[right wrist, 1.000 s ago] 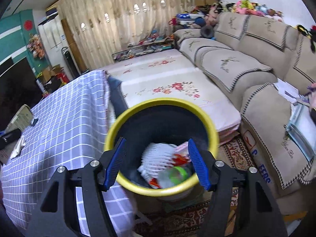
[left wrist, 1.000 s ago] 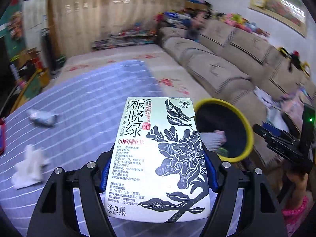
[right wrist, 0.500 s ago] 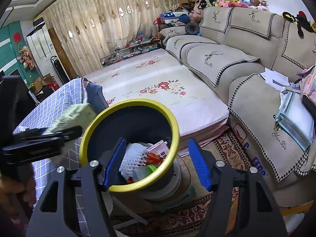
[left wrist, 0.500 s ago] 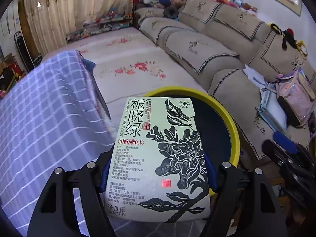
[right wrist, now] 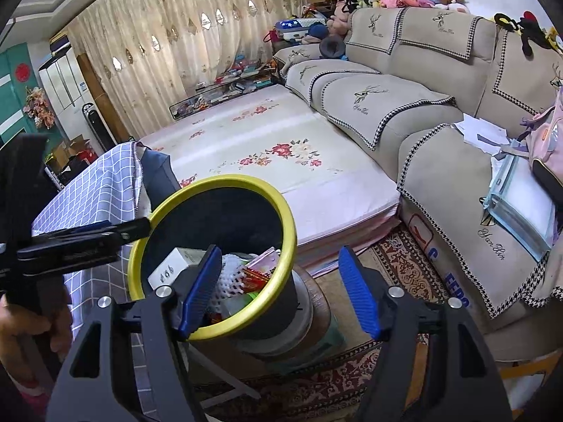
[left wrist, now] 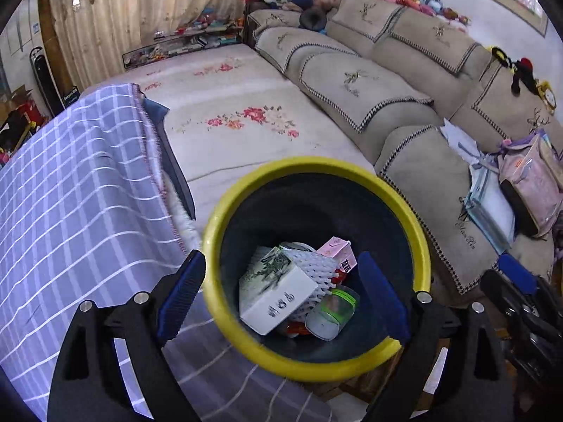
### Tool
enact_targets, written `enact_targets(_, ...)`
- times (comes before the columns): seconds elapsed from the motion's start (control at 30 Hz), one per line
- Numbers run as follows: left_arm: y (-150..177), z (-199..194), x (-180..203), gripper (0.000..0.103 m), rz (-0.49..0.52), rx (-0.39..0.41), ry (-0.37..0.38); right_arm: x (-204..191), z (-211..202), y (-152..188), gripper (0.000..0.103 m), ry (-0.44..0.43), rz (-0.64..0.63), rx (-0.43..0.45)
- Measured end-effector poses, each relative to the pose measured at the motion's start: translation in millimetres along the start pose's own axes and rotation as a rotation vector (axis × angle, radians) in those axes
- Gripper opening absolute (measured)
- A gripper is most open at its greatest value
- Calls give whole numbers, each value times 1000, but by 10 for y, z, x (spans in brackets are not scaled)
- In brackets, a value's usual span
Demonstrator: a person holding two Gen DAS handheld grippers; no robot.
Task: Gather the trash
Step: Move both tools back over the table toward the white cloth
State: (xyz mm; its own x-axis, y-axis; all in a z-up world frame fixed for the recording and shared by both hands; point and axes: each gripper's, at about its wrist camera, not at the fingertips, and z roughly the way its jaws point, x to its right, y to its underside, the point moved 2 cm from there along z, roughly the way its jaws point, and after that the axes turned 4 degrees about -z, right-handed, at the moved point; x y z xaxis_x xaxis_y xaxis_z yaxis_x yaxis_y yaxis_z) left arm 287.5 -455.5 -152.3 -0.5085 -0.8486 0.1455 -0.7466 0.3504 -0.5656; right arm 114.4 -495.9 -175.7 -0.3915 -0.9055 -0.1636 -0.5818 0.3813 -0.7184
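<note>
A dark trash bin with a yellow rim [left wrist: 420, 242] stands beside the table; it also shows in the right wrist view [right wrist: 286, 232]. The pale green tea box [left wrist: 278, 290] lies inside it on white foam netting, a pink carton and a green-capped bottle. My left gripper [left wrist: 281, 293] is open and empty, right above the bin's mouth. My right gripper [right wrist: 278, 290] is open and empty, to the right of the bin and a little above its rim. The left gripper [right wrist: 88, 237] shows in the right wrist view at the bin's left rim.
A table with a purple checked cloth [left wrist: 70, 190] lies left of the bin. A floral mat [left wrist: 246, 123] and a beige sofa [left wrist: 404, 105] with papers and a pink bag lie behind. A patterned rug [right wrist: 404, 267] covers the floor.
My left gripper carried the tea box over the bin, opened, and the box dropped in. My right gripper drew back to the right of the bin.
</note>
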Motion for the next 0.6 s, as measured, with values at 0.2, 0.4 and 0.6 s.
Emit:
enact_targets(0.2, 206, -621, -324, 91, -50, 94, 14, -182, -1, 4, 66, -23, -30, -4)
enact_targets(0.4, 480, -1255, -812, 92, -115, 187, -22, -418, 7, 2, 66, -48, -69, -8)
enact_targets(0.6, 875, -1842, -1408, 95, -199, 263, -112, -831, 23, 12, 66, -101, -135, -19)
